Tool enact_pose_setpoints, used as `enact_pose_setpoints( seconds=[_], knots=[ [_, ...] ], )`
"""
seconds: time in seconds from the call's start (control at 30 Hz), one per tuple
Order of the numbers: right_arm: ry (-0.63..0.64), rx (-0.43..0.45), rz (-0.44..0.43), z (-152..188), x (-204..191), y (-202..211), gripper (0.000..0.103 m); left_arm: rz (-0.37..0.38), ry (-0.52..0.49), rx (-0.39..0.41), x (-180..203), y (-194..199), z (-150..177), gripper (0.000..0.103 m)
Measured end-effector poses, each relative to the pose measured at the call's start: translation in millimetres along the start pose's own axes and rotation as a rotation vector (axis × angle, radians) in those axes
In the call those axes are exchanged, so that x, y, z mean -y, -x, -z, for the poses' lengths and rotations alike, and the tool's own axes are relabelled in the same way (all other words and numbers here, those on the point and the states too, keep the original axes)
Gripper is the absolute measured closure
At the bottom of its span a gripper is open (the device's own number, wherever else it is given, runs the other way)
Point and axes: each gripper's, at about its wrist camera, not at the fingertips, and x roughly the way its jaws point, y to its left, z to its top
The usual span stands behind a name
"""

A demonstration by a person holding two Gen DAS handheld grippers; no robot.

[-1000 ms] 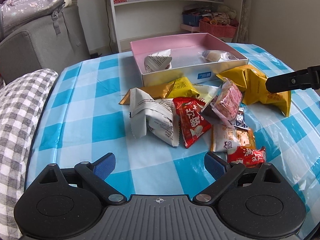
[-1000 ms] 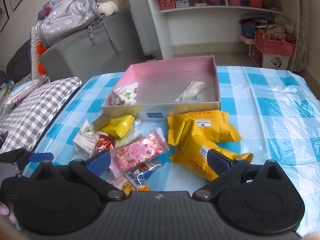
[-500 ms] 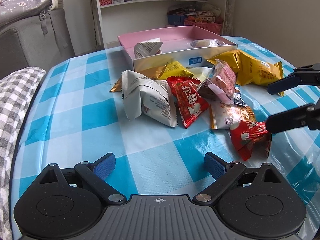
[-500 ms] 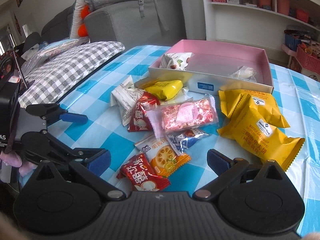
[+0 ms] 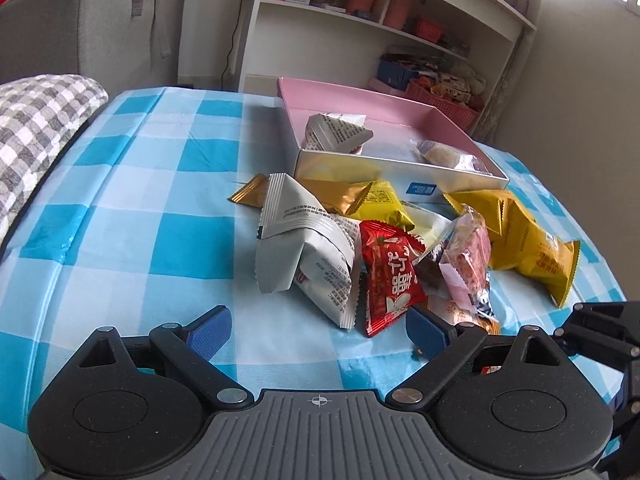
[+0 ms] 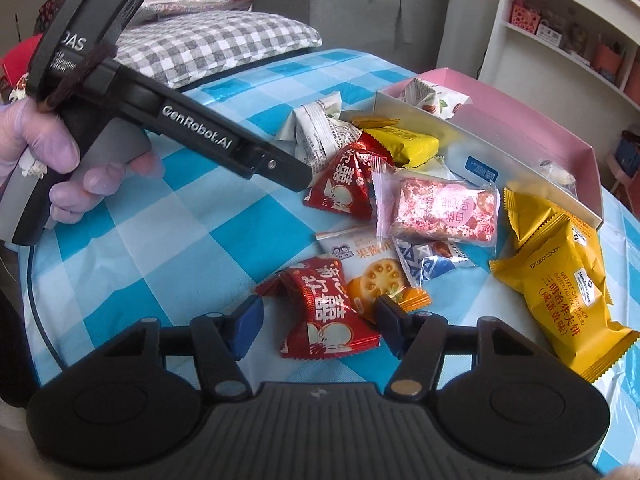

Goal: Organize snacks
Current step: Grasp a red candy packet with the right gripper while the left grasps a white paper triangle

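Loose snack packets lie in a heap on the blue checked tablecloth [image 5: 168, 240], in front of a pink box [image 5: 400, 164]. My right gripper [image 6: 318, 322] is closing around a red packet [image 6: 324, 312]; the packet lies between the blue pads, and a small gap still shows on the left side. My left gripper [image 5: 316, 330] is open and low over the cloth, just short of another red packet [image 5: 390, 276] and a white packet [image 5: 304, 248]. Nothing is between its pads. The pink box [image 6: 520, 120] holds a white packet [image 5: 336, 132] and a clear-wrapped pastry [image 5: 444, 156].
Yellow waffle packets [image 6: 560, 280], a pink packet [image 6: 440, 208] and an orange biscuit packet [image 6: 376, 276] lie around the red one. A gloved hand [image 6: 40, 148] holds the left gripper's body [image 6: 192, 136]. A checked cushion [image 5: 32, 120] borders the table's left edge; shelves [image 5: 380, 12] stand behind.
Both grippers have come lower and closer to the heap and rolled. The right jaws have narrowed around the near red packet. The left jaws stay wide.
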Motion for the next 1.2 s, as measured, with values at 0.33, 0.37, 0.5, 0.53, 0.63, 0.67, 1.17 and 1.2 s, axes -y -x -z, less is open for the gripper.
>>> enact_pose_setpoints(
  seconds=[0.33, 0.37, 0.5, 0.53, 0.63, 0.67, 1.17, 1.2],
  knots=[
    [-0.004, 0.015, -0.008, -13.0, 2.9, 8.9, 0.080, 0.032, 0.180, 0.016, -10.0, -9.2, -12.5, 0.016],
    [-0.004, 0.019, -0.008, -13.9, 3.0, 10.1, 0.080, 0.038, 0.198, 0.016, -10.5, -10.3, -13.8, 0.017],
    [0.002, 0.033, -0.015, -18.0, 2.0, 13.3, 0.080, 0.042, 0.252, 0.017, -10.0, -14.5, -18.7, 0.021],
    [0.005, 0.035, -0.015, -19.0, 1.7, 14.0, 0.080, 0.041, 0.271, 0.020, -10.5, -15.4, -19.9, 0.023],
    [0.005, 0.038, -0.015, -20.9, 2.2, 14.8, 0.080, 0.035, 0.331, 0.026, -14.0, -18.2, -22.3, 0.026],
    [0.001, 0.039, -0.013, -21.4, 2.8, 14.8, 0.080, 0.027, 0.348, 0.027, -15.3, -19.4, -23.0, 0.028],
    [-0.065, 0.045, 0.041, -32.3, 23.6, 17.2, 0.080, -0.121, 0.190, -0.016, 10.7, -17.5, -28.5, 0.064],
    [-0.068, 0.046, 0.045, -33.3, 24.8, 17.3, 0.080, -0.128, 0.174, -0.018, 12.7, -16.4, -28.9, 0.064]
  ],
)
